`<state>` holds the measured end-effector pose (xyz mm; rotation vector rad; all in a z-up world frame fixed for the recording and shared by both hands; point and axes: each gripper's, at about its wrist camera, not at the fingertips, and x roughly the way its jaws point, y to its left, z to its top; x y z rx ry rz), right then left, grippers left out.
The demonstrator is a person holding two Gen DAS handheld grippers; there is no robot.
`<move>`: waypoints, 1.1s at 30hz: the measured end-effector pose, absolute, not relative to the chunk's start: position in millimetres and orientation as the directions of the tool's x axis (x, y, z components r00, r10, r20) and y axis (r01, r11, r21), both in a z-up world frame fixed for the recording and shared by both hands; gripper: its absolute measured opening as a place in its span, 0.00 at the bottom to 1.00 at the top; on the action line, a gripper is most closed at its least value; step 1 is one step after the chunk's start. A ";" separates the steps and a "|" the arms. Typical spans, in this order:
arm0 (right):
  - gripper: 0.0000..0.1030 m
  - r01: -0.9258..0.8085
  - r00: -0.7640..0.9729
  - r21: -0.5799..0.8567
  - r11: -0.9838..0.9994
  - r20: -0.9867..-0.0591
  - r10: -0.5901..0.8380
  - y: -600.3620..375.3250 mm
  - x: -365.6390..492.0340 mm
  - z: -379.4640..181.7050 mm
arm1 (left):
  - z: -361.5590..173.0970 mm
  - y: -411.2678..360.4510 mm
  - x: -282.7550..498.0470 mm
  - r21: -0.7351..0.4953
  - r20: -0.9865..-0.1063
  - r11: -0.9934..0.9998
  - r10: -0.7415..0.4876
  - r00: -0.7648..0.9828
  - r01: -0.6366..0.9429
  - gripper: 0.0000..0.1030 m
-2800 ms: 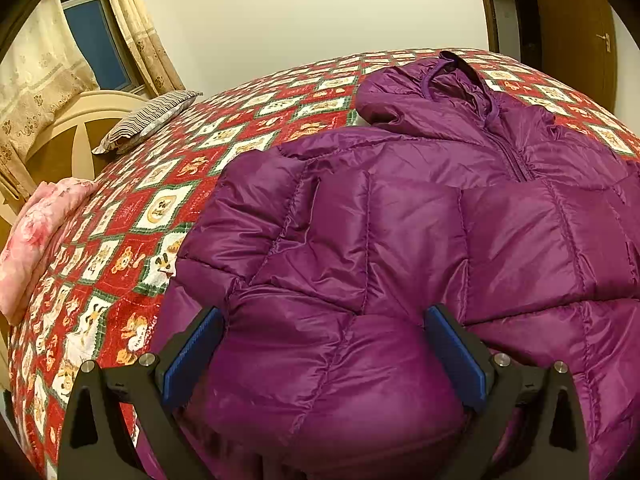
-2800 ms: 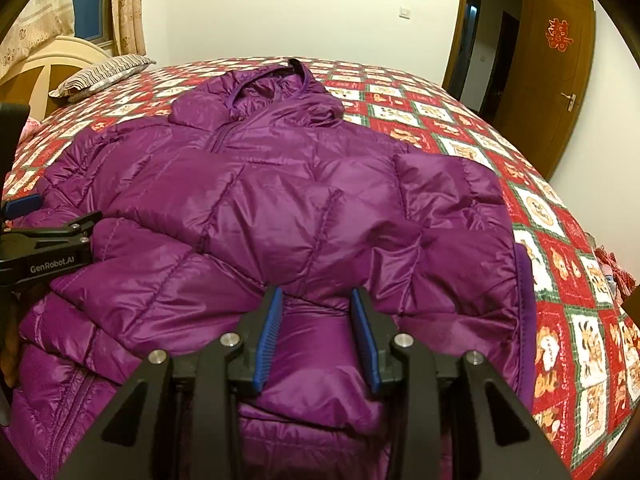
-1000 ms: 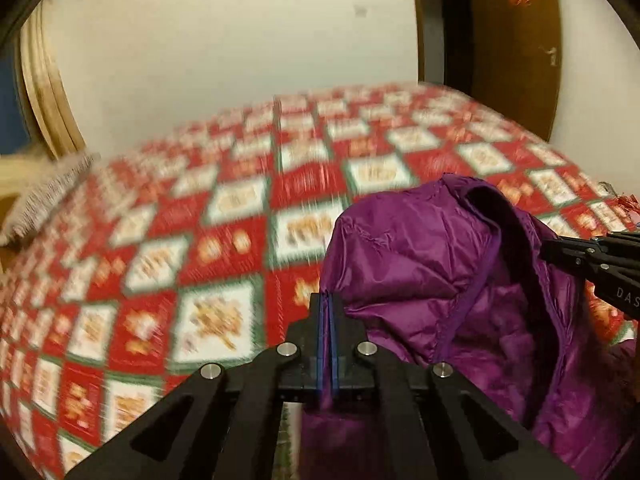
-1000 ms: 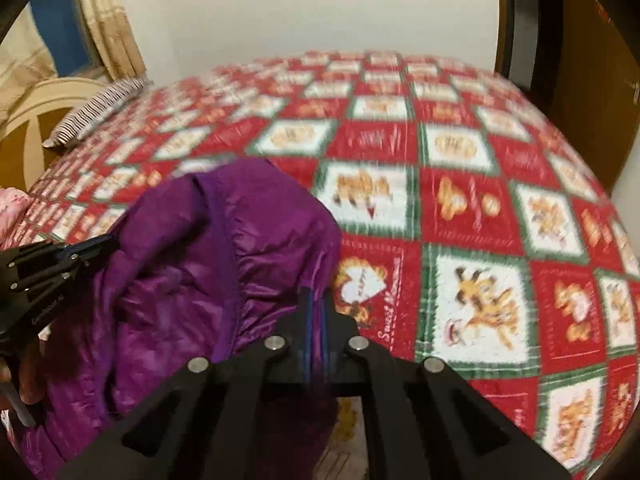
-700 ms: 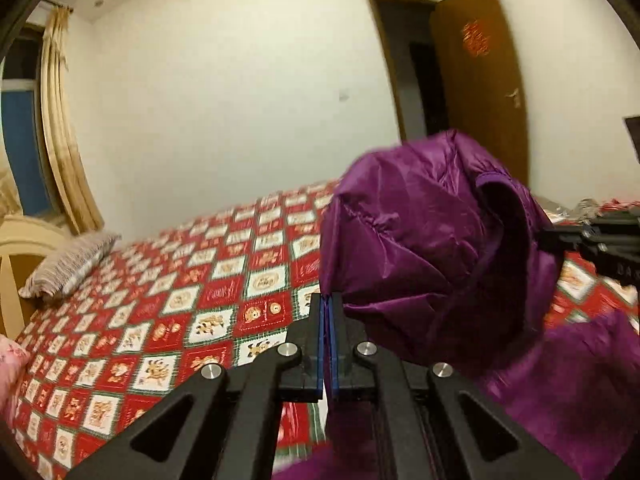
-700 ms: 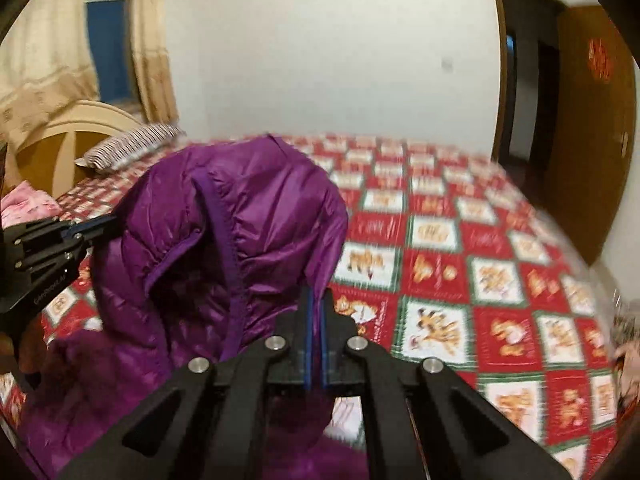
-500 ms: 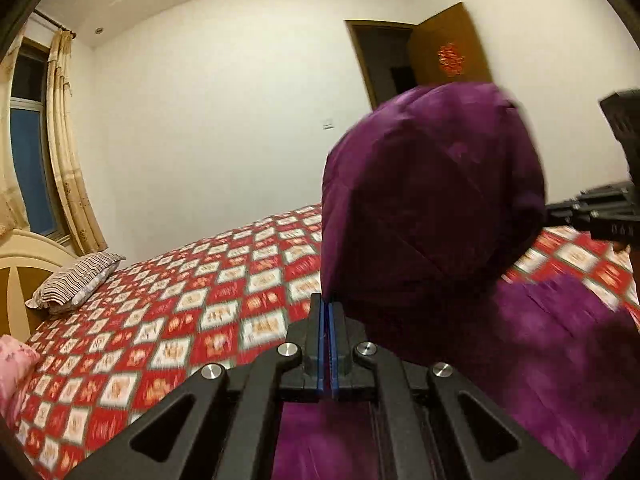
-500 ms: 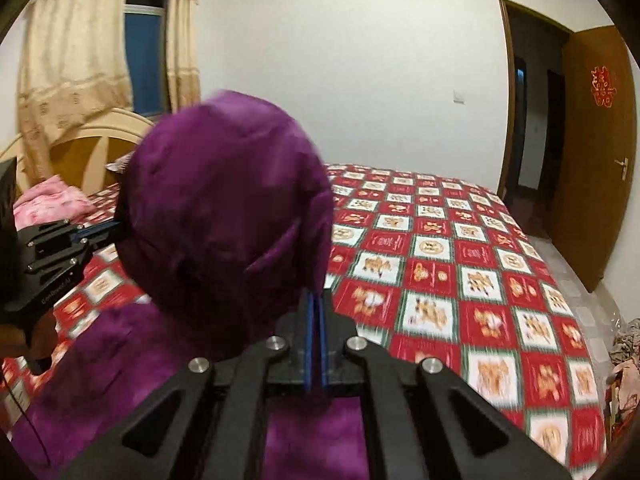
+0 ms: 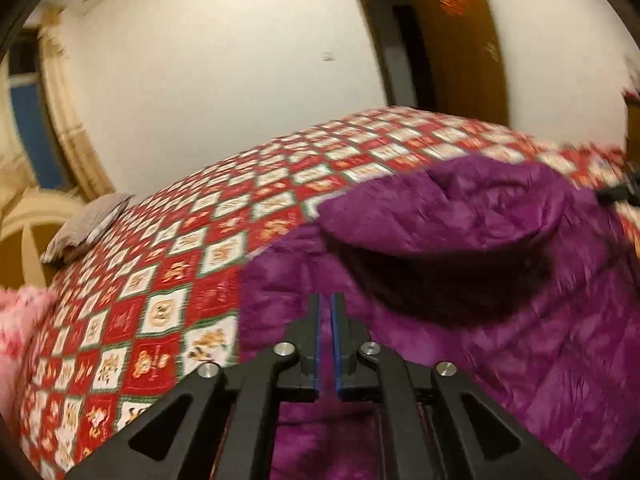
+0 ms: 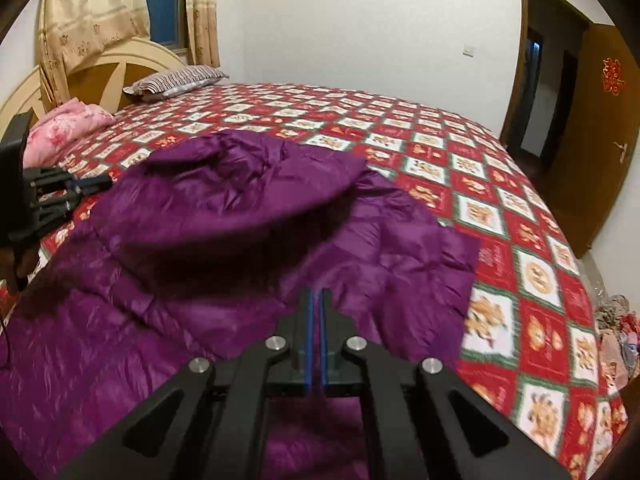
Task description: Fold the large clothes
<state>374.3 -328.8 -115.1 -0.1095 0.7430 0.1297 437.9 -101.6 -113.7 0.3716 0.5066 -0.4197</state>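
A purple puffer jacket (image 9: 500,340) (image 10: 160,320) lies spread on the bed. Its hood (image 9: 460,212) (image 10: 248,192) is turned down over the body and throws a dark shadow beneath it. My left gripper (image 9: 326,304) hangs over the jacket's left part. Its jaws are opening, a narrow gap shows between the blue pads, and they pinch no fabric. My right gripper (image 10: 316,296) is shut over the jacket's right part, and no cloth runs into its pads. The left gripper (image 10: 60,188) also shows at the edge of the right wrist view.
The bed carries a red, white and green patterned quilt (image 10: 480,168). A striped pillow (image 10: 176,80) and pink bedding (image 10: 68,124) lie by the wooden headboard (image 10: 100,72). A brown door (image 10: 600,120) stands open at the right, with loose clothes (image 10: 616,320) on the floor.
The hood, lifted high between both grippers, has come down onto the jacket's body. Both grippers have drawn back from it, and the left pads have parted slightly.
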 end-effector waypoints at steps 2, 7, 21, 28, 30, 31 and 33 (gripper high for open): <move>0.13 -0.150 0.734 -0.075 0.986 -0.677 0.060 -325.7 372.2 -105.2 | -98.5 -100.4 452.8 0.187 -0.509 0.891 -0.271 0.817 0.413 0.74; 0.79 -0.111 0.747 0.083 0.990 -0.651 0.139 -315.1 405.2 -70.7 | -65.4 -121.4 475.0 0.050 -0.453 0.936 -0.289 0.843 0.348 0.95; 0.07 -0.027 0.589 0.269 0.963 -0.774 0.233 -287.6 413.8 -136.0 | -151.6 -172.0 436.4 0.210 -0.681 0.876 -0.188 0.708 0.434 0.95; 0.07 0.022 0.546 0.327 0.945 -0.795 0.263 -294.9 421.2 -170.3 | -111.5 -158.6 447.9 0.156 -0.605 0.939 -0.154 0.781 0.305 0.95; 0.07 0.012 0.552 0.302 0.953 -0.797 0.246 -292.4 420.1 -170.8 | -90.8 -156.7 458.4 0.139 -0.569 0.956 -0.136 0.811 0.258 0.95; 0.07 0.007 0.551 0.291 0.957 -0.800 0.239 -291.3 419.6 -171.3 | -85.9 -163.1 466.6 0.156 -0.561 0.957 -0.118 0.819 0.245 0.95; 0.09 0.004 0.552 0.284 0.959 -0.800 0.235 -290.7 419.2 -170.9 | -91.5 -175.9 481.8 0.205 -0.572 0.950 -0.079 0.817 0.236 0.95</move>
